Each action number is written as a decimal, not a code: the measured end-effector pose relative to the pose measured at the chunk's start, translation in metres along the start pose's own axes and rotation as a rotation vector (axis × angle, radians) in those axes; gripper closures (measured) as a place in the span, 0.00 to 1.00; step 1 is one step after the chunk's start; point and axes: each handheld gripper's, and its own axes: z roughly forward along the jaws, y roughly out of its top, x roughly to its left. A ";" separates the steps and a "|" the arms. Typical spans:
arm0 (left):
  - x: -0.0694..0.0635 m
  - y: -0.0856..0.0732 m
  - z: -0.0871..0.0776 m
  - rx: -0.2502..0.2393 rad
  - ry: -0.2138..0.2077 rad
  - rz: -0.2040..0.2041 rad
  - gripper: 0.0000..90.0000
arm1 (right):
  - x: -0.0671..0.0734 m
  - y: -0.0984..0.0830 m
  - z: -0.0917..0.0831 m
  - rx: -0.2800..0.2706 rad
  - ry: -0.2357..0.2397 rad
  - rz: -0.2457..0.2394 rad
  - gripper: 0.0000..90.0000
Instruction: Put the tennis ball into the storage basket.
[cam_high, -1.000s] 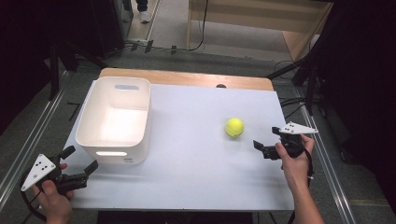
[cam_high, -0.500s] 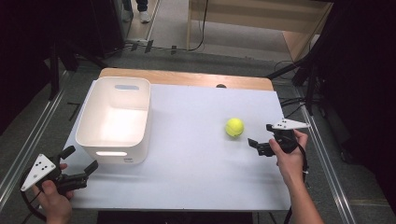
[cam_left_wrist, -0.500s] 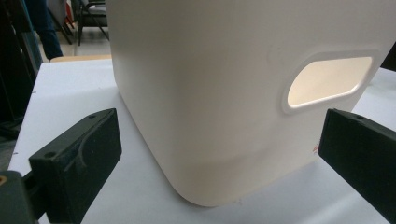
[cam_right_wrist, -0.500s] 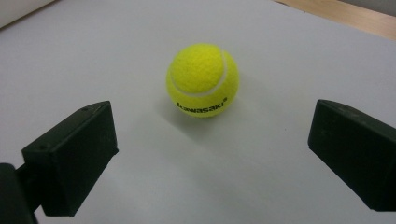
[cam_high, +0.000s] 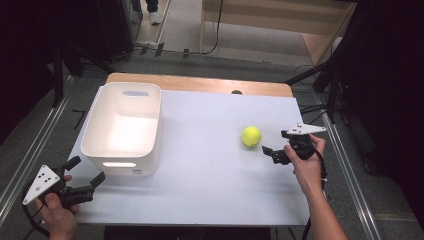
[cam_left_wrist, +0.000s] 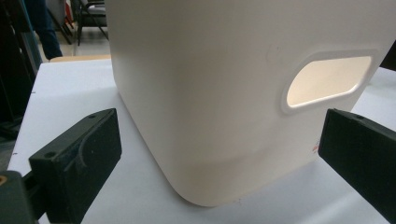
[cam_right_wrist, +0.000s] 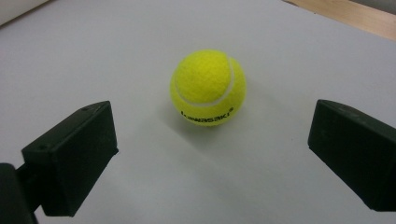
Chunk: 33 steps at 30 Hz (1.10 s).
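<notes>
The right gripper (cam_high: 274, 150) has been brought closer to the tennis ball (cam_high: 251, 136) over the last second, from a spot near the table's right edge inward and toward the ball. Its jaws are held wide apart, empty, and in the right gripper view the tennis ball (cam_right_wrist: 208, 88) is seen lying just ahead of them, centred in the gap and not yet touched. This is judged to be the approach to a pick; a short further advance would be needed before closing.

At the near left corner of the table (cam_high: 210, 200) the left gripper (cam_high: 85, 176) is held, unmoved since then, jaws spread and empty, pointed at the near wall of the white bin (cam_high: 122, 125). The handle slot of the white bin (cam_left_wrist: 243, 93) is seen just beyond it.

The ball rests toward the table's right edge, well apart from the bin on the left side. Nothing is seen lying between ball and jaws; only the ball's readiness to roll is judged a risk.
</notes>
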 end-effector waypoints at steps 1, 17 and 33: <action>0.000 0.000 0.000 0.000 0.000 0.000 0.00 | 0.000 0.001 0.000 0.003 0.002 -0.002 0.00; 0.000 0.000 0.000 0.001 -0.002 0.000 0.00 | 0.002 0.013 0.012 0.029 0.024 -0.012 0.00; 0.000 0.000 0.000 0.001 -0.003 0.001 0.00 | 0.003 0.020 0.022 0.052 0.040 -0.026 0.00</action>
